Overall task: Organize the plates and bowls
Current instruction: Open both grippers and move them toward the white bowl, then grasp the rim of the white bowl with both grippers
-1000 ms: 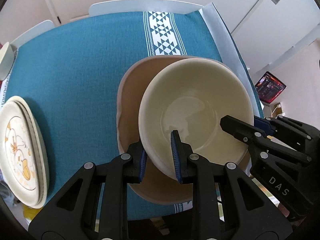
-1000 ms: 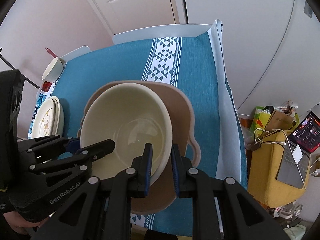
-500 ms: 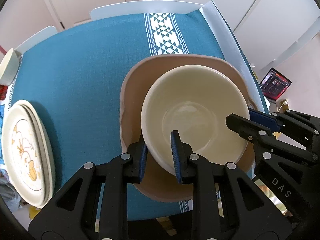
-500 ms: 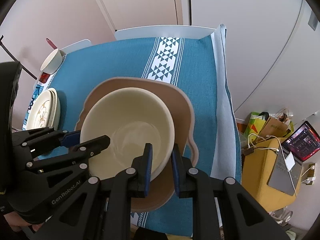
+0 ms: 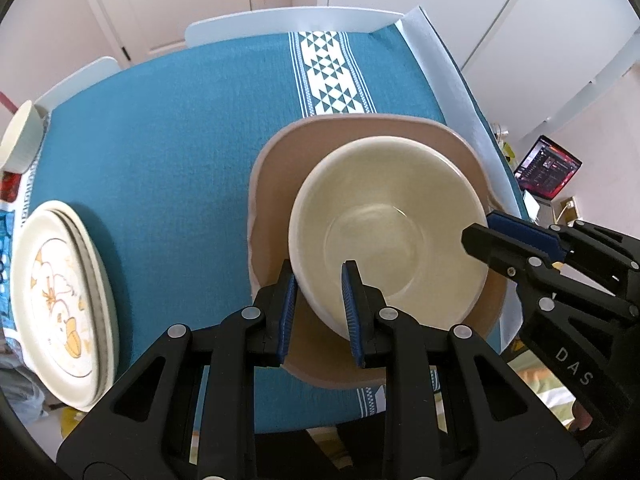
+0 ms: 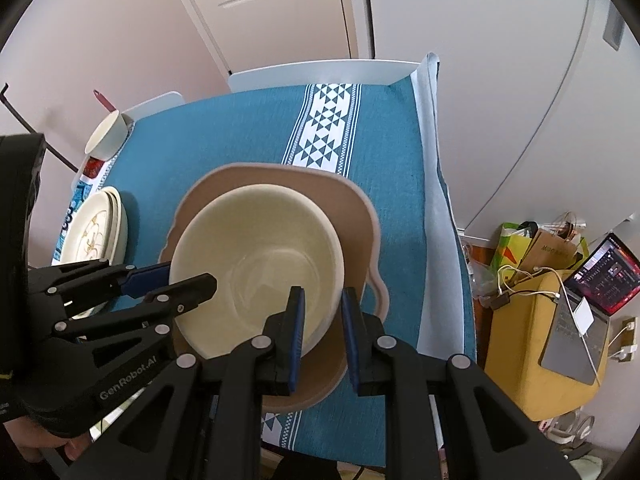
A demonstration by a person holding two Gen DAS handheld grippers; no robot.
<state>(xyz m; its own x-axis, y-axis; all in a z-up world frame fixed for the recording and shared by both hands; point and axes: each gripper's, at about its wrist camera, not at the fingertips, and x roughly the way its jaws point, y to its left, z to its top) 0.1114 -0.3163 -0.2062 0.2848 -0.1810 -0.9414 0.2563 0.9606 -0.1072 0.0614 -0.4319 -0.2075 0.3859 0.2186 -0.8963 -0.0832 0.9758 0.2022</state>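
Left hand-held gripper: I have it clamped on the near rim of the cream bowl.
Right hand-held gripper: I grip the same bowl's opposite rim.
Bowl: it sits inside the tan tray, near the counter edge.
Plates: stacked at the counter's left side, well apart.
Cup: far left corner.

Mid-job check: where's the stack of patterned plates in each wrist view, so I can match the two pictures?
Left wrist: stack of patterned plates at the far left edge, on the blue tablecloth, left of the cream bowl.
Right wrist: same stack at centre left, partly behind the left gripper.
Shared landmark: the white triangle-patterned stripe, running away from the bowl.
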